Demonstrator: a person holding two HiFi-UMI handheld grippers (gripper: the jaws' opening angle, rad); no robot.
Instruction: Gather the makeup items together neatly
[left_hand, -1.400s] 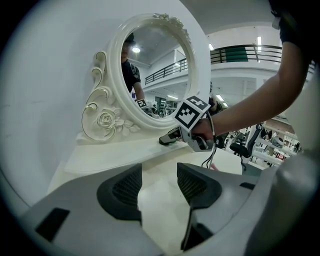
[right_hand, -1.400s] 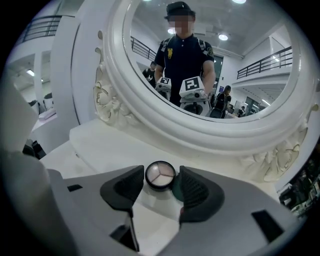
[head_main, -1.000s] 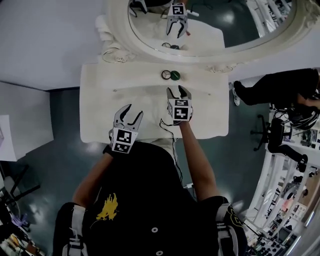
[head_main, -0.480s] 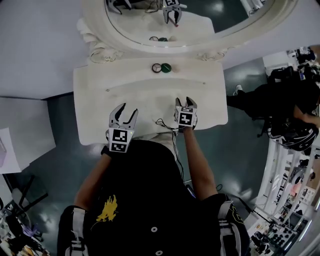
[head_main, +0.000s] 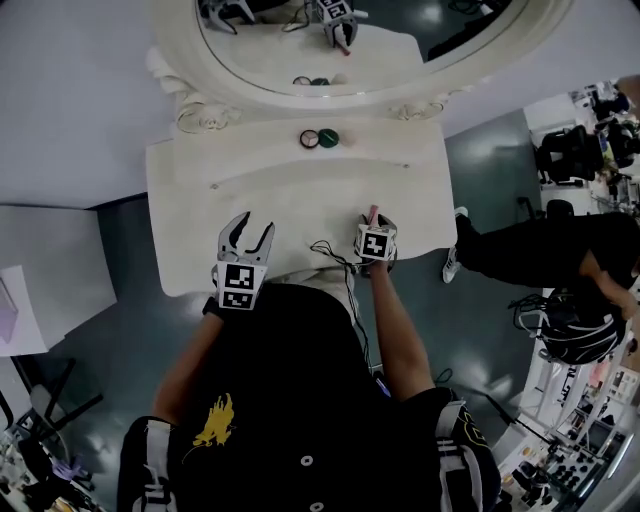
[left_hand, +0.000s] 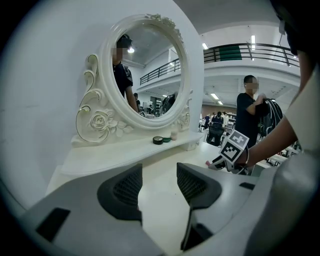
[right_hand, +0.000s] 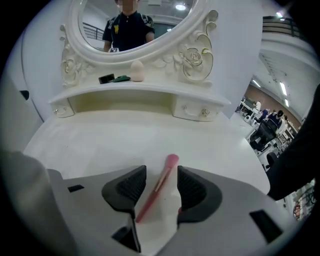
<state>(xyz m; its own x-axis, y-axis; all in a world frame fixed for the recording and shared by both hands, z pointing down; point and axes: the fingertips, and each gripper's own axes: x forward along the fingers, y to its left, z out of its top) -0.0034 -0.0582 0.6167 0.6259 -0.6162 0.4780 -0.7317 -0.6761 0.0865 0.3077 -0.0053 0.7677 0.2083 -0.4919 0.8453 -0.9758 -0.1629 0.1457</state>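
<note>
A pink makeup brush (right_hand: 171, 161) lies flat on the white vanity top (head_main: 200, 190) near its front right edge. My right gripper (right_hand: 161, 175) points steeply down over it, open, a jaw on either side of the handle and neither pad pressing it; in the head view the brush tip (head_main: 373, 211) shows just past that gripper (head_main: 372, 224). My left gripper (head_main: 252, 224) hovers open and empty at the front left (left_hand: 159, 175). On the raised shelf under the mirror sit a black compact (right_hand: 106, 78), a green compact (right_hand: 120, 78) and a pale sponge (right_hand: 137, 71).
The oval mirror (head_main: 350, 60) with its ornate carved frame stands at the back of the table. A low shelf with small drawers (right_hand: 192, 109) runs beneath it. A cable (head_main: 330, 250) hangs over the front edge. A person in black (head_main: 520, 250) stands right of the table.
My right gripper has drawn back from mid-table to the front right edge, dropping and tilting down over the pink brush. The left gripper has stayed where it was.
</note>
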